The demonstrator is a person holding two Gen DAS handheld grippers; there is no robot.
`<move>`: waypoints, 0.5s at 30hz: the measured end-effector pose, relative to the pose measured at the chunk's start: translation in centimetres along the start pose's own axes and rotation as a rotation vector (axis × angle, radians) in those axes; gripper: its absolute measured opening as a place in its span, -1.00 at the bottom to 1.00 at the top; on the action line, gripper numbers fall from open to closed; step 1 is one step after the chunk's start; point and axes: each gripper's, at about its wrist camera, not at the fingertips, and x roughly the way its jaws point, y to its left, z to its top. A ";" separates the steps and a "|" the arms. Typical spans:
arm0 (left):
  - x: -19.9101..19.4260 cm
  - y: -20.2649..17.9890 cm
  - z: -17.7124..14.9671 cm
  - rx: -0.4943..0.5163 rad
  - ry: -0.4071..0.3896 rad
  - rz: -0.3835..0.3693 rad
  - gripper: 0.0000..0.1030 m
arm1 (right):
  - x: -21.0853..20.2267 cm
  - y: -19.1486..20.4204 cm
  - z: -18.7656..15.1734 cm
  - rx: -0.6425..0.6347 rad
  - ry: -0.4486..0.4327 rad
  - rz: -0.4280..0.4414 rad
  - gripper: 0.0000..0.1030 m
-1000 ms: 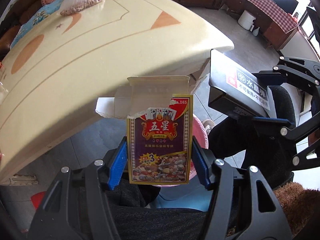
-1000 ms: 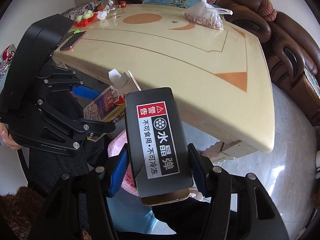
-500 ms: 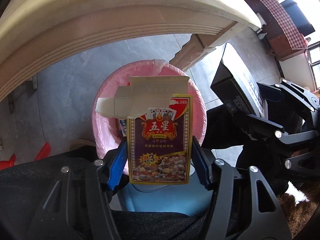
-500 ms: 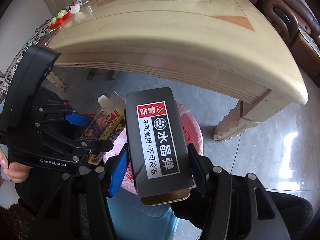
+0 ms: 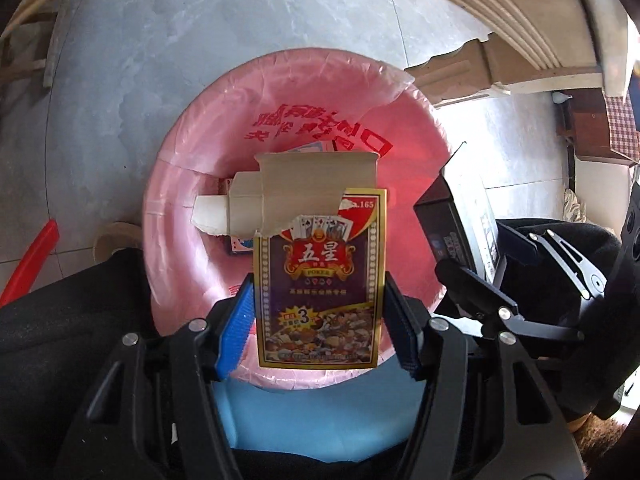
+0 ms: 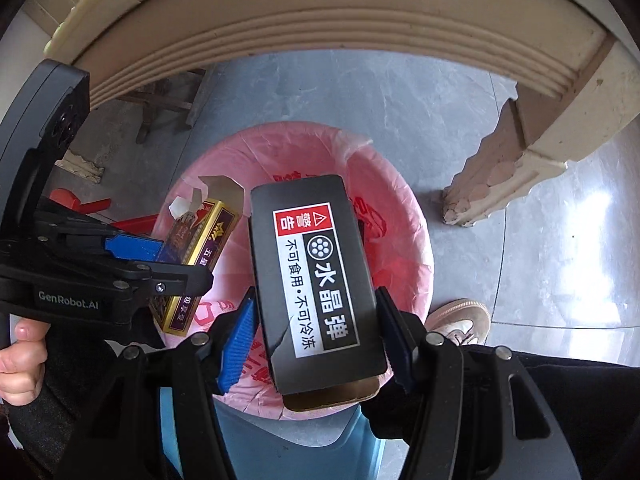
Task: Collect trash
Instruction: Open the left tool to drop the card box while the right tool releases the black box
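My left gripper (image 5: 318,320) is shut on a purple and gold playing-card box (image 5: 320,280) with its torn top flap open. It hangs above the mouth of a blue bin lined with a pink plastic bag (image 5: 192,184). My right gripper (image 6: 316,336) is shut on a black box with a red warning label (image 6: 316,272), also over the pink bag (image 6: 404,224). In the right wrist view the card box (image 6: 200,256) and the left gripper (image 6: 160,264) sit at the left. The black box (image 5: 460,224) shows at the right of the left wrist view. Small card packs lie inside the bag.
A cream table edge (image 6: 320,12) arches overhead, and its carved leg (image 6: 500,172) stands on the grey tile floor right of the bin. A person's hand (image 6: 20,356) holds the left gripper; a shoe (image 6: 460,320) rests beside the bin. Something red (image 5: 32,256) lies on the floor at left.
Both grippers have dropped from table-top height to below the table edge, tilting downward. The pink-lined bin now fills the view under both boxes. Both grips are unchanged.
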 end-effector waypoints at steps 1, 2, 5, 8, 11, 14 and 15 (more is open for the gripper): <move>0.6 0.0 0.2 -0.007 0.020 -0.008 0.15 | 0.5 -0.1 0.0 -0.001 0.007 -0.008 0.10; 1.0 0.1 0.4 -0.013 0.031 -0.007 0.15 | 1.0 -0.2 0.0 -0.001 0.016 -0.014 0.10; 2.0 0.1 0.9 -0.022 0.046 0.003 0.15 | 2.1 -0.5 0.1 0.014 0.038 0.001 0.10; 2.4 0.0 1.3 -0.024 0.051 0.020 0.15 | 2.7 -0.6 0.2 0.014 0.050 -0.002 0.10; 2.9 0.0 1.4 -0.030 0.073 0.031 0.15 | 3.3 -0.9 0.3 0.019 0.068 0.008 0.10; 3.4 0.3 1.7 -0.044 0.101 0.037 0.25 | 3.7 -1.0 0.5 0.026 0.076 0.014 0.10; 3.5 0.4 1.9 -0.051 0.106 0.034 0.31 | 3.8 -1.1 0.6 0.027 0.078 0.016 0.10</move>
